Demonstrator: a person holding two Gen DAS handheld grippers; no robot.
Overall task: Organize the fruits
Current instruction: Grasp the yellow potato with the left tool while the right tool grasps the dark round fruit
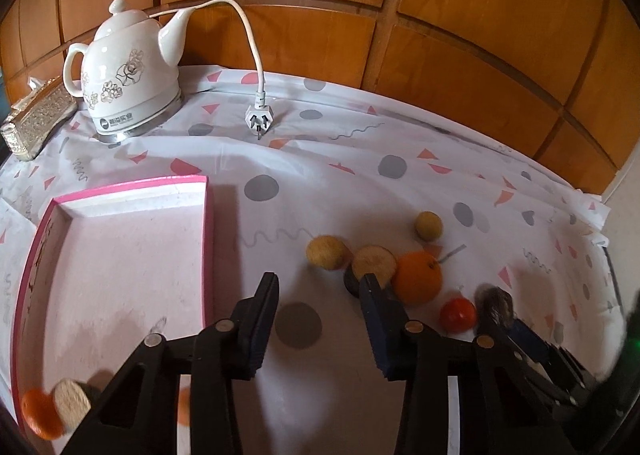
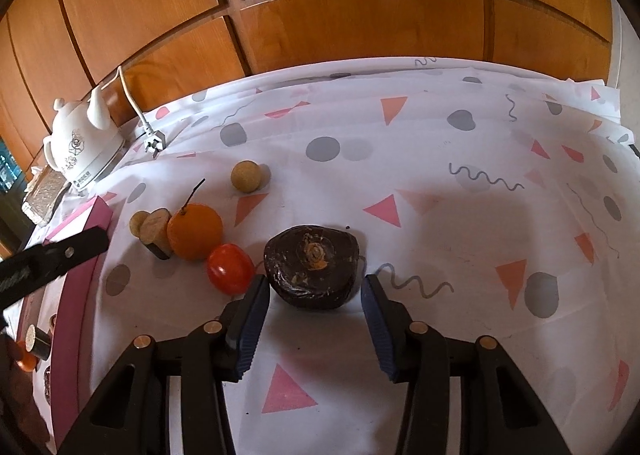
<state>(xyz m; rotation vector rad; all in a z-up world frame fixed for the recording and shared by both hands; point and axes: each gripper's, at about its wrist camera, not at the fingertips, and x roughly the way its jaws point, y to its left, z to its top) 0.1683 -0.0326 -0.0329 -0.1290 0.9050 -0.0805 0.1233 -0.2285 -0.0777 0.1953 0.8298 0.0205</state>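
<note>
Left gripper (image 1: 319, 281): jaws spread with nothing between them, only bare cloth and a grey dot below; the right finger's tip covers part of the cut slice behind it.
Right gripper (image 2: 316, 283): jaws spread, one on each side of the dark fruit, gaps showing on both sides, so no pinch; in the left wrist view it shows only as blurred black arms at the right edge.
Dark fruit (image 2: 311, 266): a dark brown, flattish lump with a pale scar on top, lying on the cloth just ahead of the right gripper's fingertips; what kind it is I cannot tell.
Red fruit (image 2: 230, 268): small and glossy, just beside the left finger of the right gripper, close to the orange.
Orange (image 2: 195, 231): stalk up, touching or nearly touching the cut slice.
Cut slice (image 1: 374, 262): pale round face with a dark rim, leaning; its lower part is hidden by the left gripper's finger.
Tan round fruits (image 1: 326, 252): one beside the slice, another farther back, set apart.
Pink-rimmed tray (image 1: 206, 239): left of the left gripper; its near corner holds an orange piece and a pale-faced slice, blurred and cut off by the gripper's frame.
Tablecloth (image 1: 360, 151): white with grey dots and pink triangles.
Kettle (image 1: 128, 71): white, flowered, at the far left; its plug (image 1: 260, 115) lies loose on the cloth.
Silver box (image 1: 36, 123): partly cut off at the left edge.
</note>
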